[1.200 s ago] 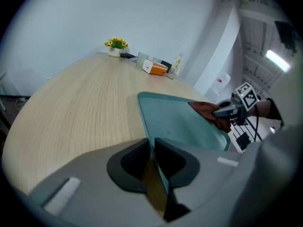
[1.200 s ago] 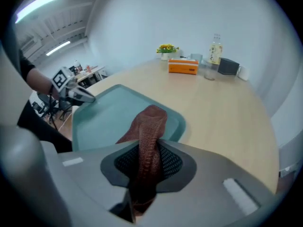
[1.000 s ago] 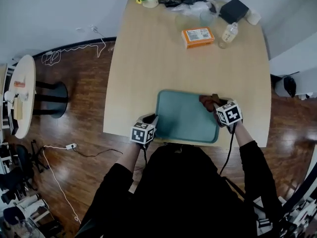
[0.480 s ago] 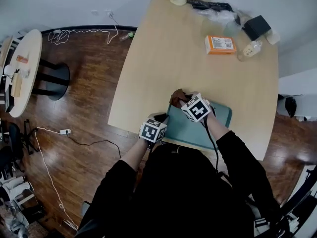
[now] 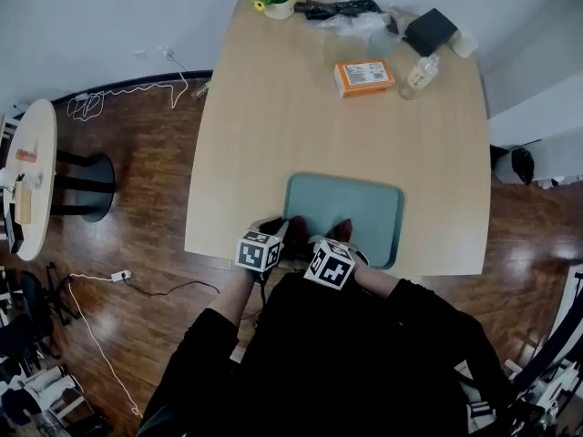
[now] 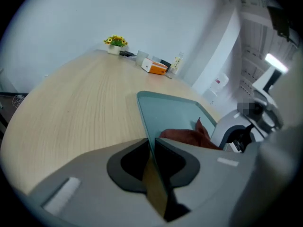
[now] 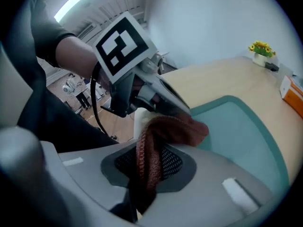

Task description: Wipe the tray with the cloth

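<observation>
Head view looks steeply down on the table (image 5: 337, 116) from high; both gripper views sit low and close, sharing the tray (image 5: 355, 203) at 6 o'clock.

One table (image 5: 273, 135), one tray (image 5: 344, 179), one cloth (image 7: 170, 126), one orange box (image 5: 363, 76), one bottle (image 5: 419, 73), one black box (image 5: 431, 30) and one flower pot (image 5: 278, 5) are being shown; two grippers are being held, the left gripper (image 5: 278, 235) and the right gripper (image 5: 337, 242).

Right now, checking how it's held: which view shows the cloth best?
The right gripper view: the cloth fills the centre, pinched by the right gripper. The left gripper view shows a bunched end on the tray; the head view only a sliver.
</observation>
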`<state>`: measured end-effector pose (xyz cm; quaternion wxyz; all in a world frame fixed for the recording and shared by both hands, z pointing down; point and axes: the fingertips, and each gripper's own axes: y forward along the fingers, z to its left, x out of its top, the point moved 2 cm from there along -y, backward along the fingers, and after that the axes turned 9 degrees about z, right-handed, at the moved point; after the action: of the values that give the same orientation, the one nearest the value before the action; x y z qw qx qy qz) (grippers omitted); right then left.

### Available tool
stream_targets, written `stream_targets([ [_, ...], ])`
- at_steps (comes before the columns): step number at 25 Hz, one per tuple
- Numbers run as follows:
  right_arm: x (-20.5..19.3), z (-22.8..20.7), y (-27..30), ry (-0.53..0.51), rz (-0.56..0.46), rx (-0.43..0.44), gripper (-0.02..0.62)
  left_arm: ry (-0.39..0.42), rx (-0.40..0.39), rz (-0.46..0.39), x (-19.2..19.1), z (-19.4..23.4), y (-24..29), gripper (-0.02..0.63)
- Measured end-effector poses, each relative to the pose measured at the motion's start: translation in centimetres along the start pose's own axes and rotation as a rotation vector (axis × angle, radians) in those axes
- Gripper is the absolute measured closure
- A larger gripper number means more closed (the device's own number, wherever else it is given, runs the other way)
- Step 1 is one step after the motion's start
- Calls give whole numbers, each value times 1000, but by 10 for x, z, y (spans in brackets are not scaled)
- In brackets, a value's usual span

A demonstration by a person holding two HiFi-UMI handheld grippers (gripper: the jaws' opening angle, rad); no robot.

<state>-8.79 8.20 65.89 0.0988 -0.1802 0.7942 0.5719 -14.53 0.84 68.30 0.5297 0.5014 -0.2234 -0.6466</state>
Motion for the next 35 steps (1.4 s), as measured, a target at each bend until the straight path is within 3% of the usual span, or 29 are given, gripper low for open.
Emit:
stream_targets([
  [4, -56, -9, -21, 152, -27, -38, 529, 22, 22, -9, -1, 1, 1, 580],
  [9, -159, -42, -67, 322, -43, -191, 529, 51, 63, -23, -3, 0, 2, 578],
  [13, -203, -96, -103, 487, -78, -317, 528, 47, 60, -18, -1, -3, 5, 578],
  [16, -197, -141, -114, 567, -65, -431, 528, 47, 64, -17, -2, -6, 7, 578],
  [18, -172, -158, -110, 548, -46, -465, 528, 49, 71, -19, -3, -7, 6, 578],
  [23, -80, -139, -77, 309, -18, -409, 529, 56, 69, -23, 2, -8, 5, 578],
  [26, -50, -118, -60, 222, -15, -362, 529, 56, 69, -24, 3, -7, 5, 578],
  [29, -52, -115, -56, 208, -5, -365, 529, 58, 63, -24, 2, -7, 6, 578],
  [35, -76, -129, -69, 296, -13, -402, 528, 55, 57, -22, -1, -4, 2, 578],
])
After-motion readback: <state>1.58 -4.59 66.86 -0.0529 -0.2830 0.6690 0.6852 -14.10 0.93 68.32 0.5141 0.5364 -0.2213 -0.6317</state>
